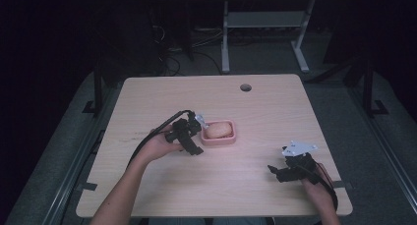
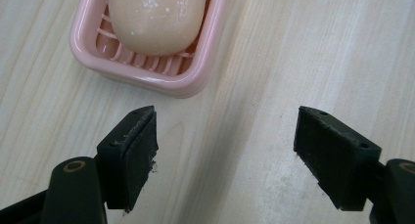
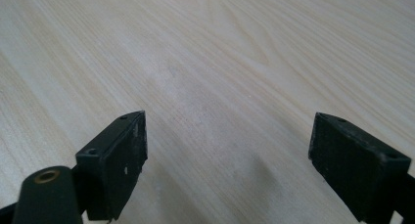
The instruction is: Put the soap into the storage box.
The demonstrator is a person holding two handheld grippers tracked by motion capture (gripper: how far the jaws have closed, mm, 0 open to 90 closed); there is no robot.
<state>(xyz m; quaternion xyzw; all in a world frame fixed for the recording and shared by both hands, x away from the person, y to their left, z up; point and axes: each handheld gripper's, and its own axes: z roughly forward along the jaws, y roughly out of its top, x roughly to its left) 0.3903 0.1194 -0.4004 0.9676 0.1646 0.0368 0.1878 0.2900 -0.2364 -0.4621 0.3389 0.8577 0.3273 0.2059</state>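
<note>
Both grippers, left gripper (image 2: pixel 225 136) near the pink soap dish (image 2: pixel 147 77), right gripper (image 3: pixel 227 155), have jaws wide apart, empty.

Left gripper (image 2: pixel 225 145) with jaws wide apart above wooden table (image 2: pixel 293 62), just short of a pink soap dish (image 2: pixel 147 77) holding soap (image 2: pixel 156 18)

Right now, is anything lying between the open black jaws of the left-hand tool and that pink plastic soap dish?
Nothing: in the left gripper view, bare pale wooden table separates the left gripper from the pink soap dish holding a peach-coloured soap bar.
</note>
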